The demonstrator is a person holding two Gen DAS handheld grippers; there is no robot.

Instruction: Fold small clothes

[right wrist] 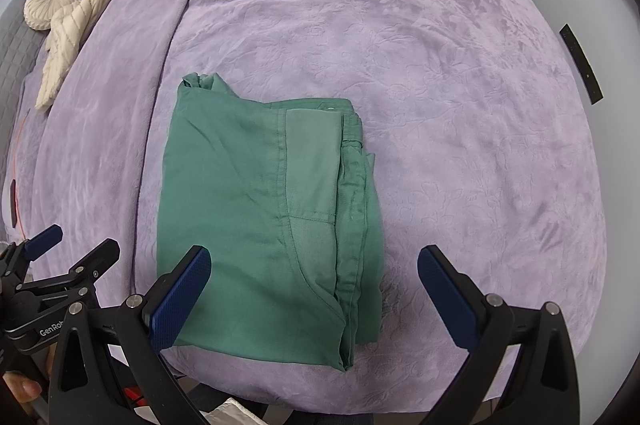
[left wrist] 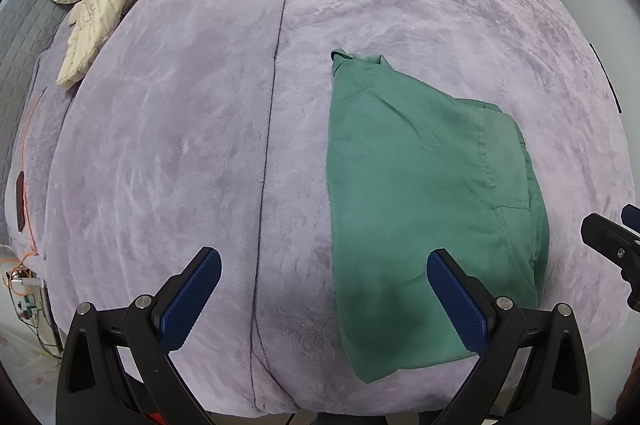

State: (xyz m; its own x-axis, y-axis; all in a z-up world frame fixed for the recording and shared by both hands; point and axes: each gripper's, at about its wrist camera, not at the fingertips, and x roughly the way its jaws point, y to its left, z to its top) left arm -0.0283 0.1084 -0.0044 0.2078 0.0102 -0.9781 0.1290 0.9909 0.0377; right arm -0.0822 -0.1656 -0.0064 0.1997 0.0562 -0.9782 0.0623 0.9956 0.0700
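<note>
The green garment (right wrist: 256,221) is thin matt woven cloth with stitched seams, and 1 paler panel on its right half looks finely meshed. Under it the lilac blanket (right wrist: 460,113) is plush velvety cloth, its nap catching light in patches (a faint embossed floral pattern shows near the right). Far left, the cream quilted jacket (left wrist: 108,13) has a slight sheen. Each hand-held gripper, left (left wrist: 324,289) and right (right wrist: 314,285), is matt black plastic with silvery metal bolts and 2 blue, finely dimpled rubbery pads (right wrist: 182,299).
</note>
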